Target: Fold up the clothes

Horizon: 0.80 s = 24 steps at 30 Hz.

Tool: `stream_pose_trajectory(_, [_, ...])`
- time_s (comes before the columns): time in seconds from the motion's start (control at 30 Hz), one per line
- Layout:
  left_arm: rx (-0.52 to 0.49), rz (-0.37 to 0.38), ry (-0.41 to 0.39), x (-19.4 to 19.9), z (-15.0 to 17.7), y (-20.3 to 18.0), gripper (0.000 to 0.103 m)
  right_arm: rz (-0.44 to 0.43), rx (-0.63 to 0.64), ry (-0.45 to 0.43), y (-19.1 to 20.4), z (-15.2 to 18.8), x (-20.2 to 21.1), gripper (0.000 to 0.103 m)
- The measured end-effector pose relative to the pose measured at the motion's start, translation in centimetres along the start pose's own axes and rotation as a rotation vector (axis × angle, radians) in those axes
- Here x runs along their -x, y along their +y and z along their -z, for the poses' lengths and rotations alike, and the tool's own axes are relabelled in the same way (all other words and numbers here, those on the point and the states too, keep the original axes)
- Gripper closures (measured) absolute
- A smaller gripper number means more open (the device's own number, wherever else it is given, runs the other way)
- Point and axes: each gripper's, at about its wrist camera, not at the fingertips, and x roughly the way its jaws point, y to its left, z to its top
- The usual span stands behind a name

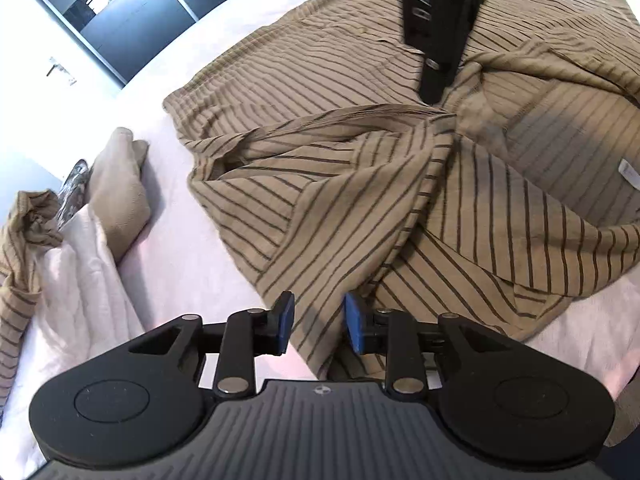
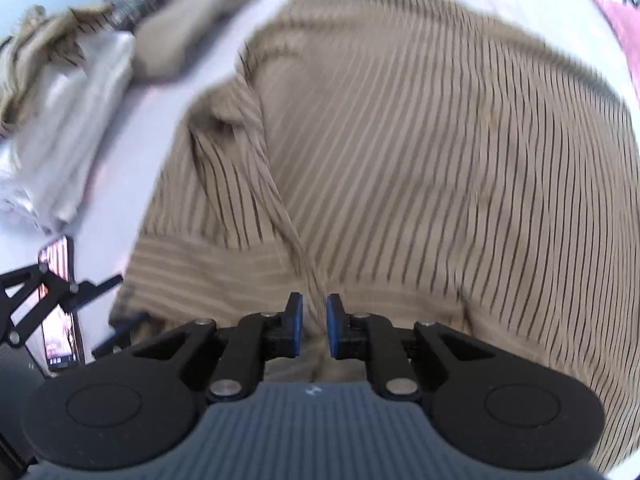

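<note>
A tan shirt with thin dark stripes lies spread on a white bed, one sleeve folded across its middle. My left gripper is open just above the shirt's near hem, with the cloth under the gap between its blue pads. My right gripper shows in the left wrist view as a black body coming down onto the bunched cloth at the shirt's centre. In the right wrist view my right gripper is narrowly parted with a pulled-up ridge of the shirt running between the pads; the view is blurred.
A pile of other clothes sits at the left: a white garment, a plain tan one and a second striped one. A phone on a black stand stands at the bed's edge. The white bedsheet surrounds the shirt.
</note>
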Motion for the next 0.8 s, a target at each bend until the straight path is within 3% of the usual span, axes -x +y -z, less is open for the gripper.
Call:
stream_pose_trajectory(0.07, [0.077, -0.011, 0.051, 0.0, -0.6, 0.9, 0.075, 0.011, 0.047, -0.059, 0.7, -0.8, 0.3, 0.082])
stream_pose_trajectory(0.1, [0.126, 0.0, 0.072, 0.1, -0.8, 1.5, 0.075, 0.023, 0.08, -0.085, 1.0, -1.0, 0.2, 0.074])
stream_pose_trajectory(0.23, [0.355, 0.094, 0.123, 0.0, -1.3, 4.5, 0.075, 0.054, 0.234, -0.158, 2.5, -1.7, -0.3, 0.075])
stream_pose_trajectory(0.4, [0.555, 0.117, 0.177, -1.0, -1.5, 7.5, 0.074, 0.101, 0.429, -0.192, 3.9, -3.6, -1.4, 0.075])
stream_pose_trajectory(0.5, [0.59, 0.114, 0.202, -2.2, -1.7, 9.1, 0.074, 0.109, 0.528, -0.216, 4.7, -4.5, -2.6, 0.075])
stream_pose_trajectory(0.8, [0.558, 0.1, 0.208, -5.6, -1.1, 11.6, 0.074, 0.128, 0.838, -0.289, 7.6, -5.1, -5.6, 0.075])
